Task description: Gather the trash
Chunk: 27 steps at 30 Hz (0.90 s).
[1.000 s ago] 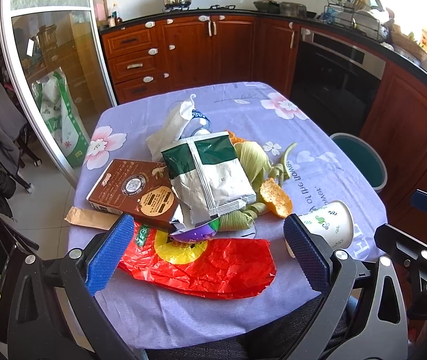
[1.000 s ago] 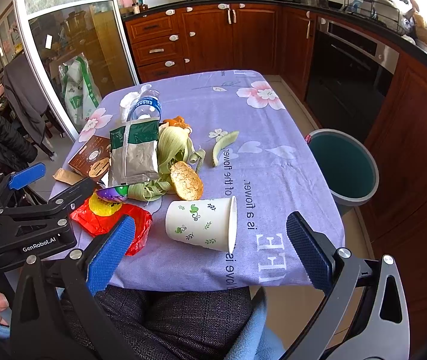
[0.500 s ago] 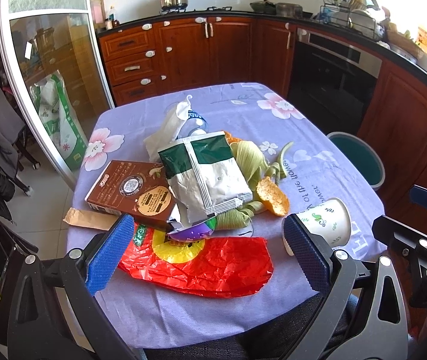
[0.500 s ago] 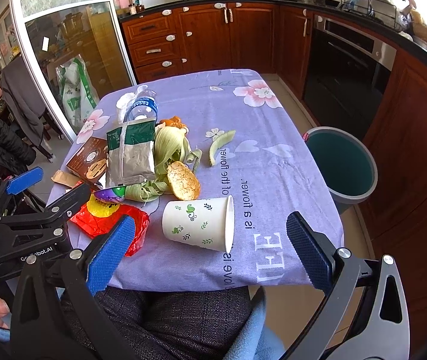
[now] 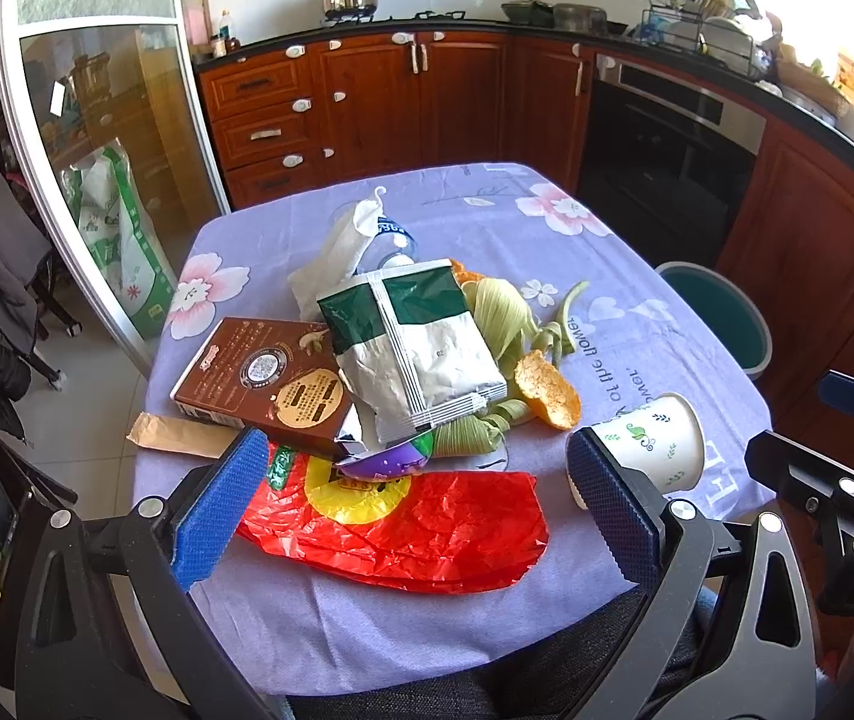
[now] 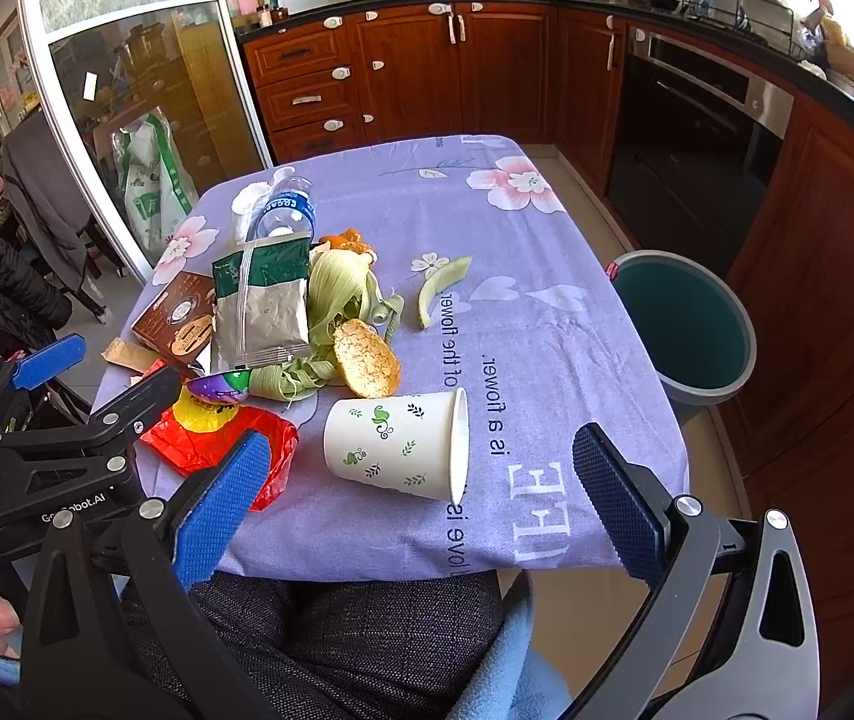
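Both grippers' jaws gape apart, empty. The right gripper (image 6: 415, 501) faces a tipped white leaf-printed paper cup (image 6: 397, 447); ideally, squeeze its sides gently, then carry it to the teal round bin (image 6: 688, 330).

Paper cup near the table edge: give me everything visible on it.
The paper cup is white with green leaf and vine prints, looks like thin paper, and seems empty and undented. It lies on its side on the purple tablecloth, its open rim facing the bin side, base toward the red bag. It sits just in front of the orange peel; contact is unclear. Neither tongs touches it.
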Each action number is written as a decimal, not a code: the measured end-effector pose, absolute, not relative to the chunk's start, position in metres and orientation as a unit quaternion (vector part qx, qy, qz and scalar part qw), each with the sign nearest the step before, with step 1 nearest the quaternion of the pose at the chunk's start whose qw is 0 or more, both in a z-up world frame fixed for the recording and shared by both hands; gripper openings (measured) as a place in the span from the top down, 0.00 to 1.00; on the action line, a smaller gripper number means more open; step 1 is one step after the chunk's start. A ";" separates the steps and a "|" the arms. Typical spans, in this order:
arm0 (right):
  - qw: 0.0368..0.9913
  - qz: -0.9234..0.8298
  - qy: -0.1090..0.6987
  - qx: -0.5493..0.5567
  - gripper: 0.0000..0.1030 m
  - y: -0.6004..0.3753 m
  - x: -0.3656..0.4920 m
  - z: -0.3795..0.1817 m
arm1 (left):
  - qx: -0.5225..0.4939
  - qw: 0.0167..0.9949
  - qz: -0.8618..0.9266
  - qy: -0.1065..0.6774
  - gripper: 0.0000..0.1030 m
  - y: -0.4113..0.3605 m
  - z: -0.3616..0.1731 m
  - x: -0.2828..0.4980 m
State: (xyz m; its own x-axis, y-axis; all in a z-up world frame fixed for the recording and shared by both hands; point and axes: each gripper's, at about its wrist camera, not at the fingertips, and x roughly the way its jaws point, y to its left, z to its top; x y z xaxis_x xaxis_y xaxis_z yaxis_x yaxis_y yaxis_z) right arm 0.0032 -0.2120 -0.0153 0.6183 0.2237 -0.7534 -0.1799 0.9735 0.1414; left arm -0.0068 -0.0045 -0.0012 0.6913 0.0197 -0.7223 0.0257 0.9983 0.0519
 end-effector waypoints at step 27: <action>0.898 0.110 0.426 0.031 0.06 -0.215 0.005 -0.016 | 0.029 0.919 -0.001 0.393 0.04 -0.004 -0.002 -0.007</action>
State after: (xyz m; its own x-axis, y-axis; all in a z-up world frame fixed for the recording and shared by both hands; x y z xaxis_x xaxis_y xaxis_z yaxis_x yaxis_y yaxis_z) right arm 0.0048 -0.2146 -0.0165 0.6130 0.2230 -0.7580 -0.1702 0.9741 0.1490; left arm -0.0066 -0.0043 -0.0018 0.6917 0.0205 -0.7219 0.0247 0.9983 0.0521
